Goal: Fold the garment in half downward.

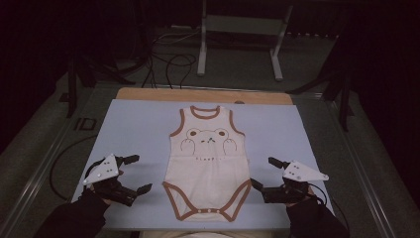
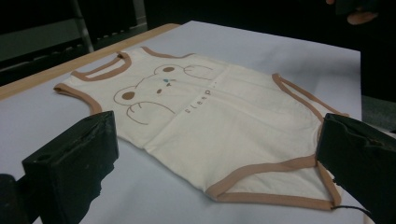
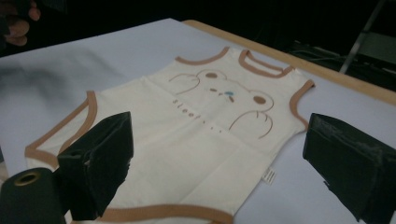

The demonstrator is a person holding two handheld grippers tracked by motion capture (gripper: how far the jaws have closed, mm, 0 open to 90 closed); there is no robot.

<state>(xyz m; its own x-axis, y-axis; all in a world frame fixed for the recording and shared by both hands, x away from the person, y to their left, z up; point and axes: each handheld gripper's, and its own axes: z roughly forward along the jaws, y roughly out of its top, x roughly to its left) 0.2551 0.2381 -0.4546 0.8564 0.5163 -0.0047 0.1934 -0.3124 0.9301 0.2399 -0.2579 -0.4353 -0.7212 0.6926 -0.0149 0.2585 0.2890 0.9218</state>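
1. The cream bodysuit (image 1: 207,161) with brown trim lies flat in the middle of the frame on the light blue mat (image 1: 133,129), neck opening toward the top
2. The left gripper (image 1: 134,173) is at lower left, jaws wide apart, holding nothing, near the bodysuit
3. The right gripper (image 1: 263,172) is at lower right, jaws also spread, holding nothing
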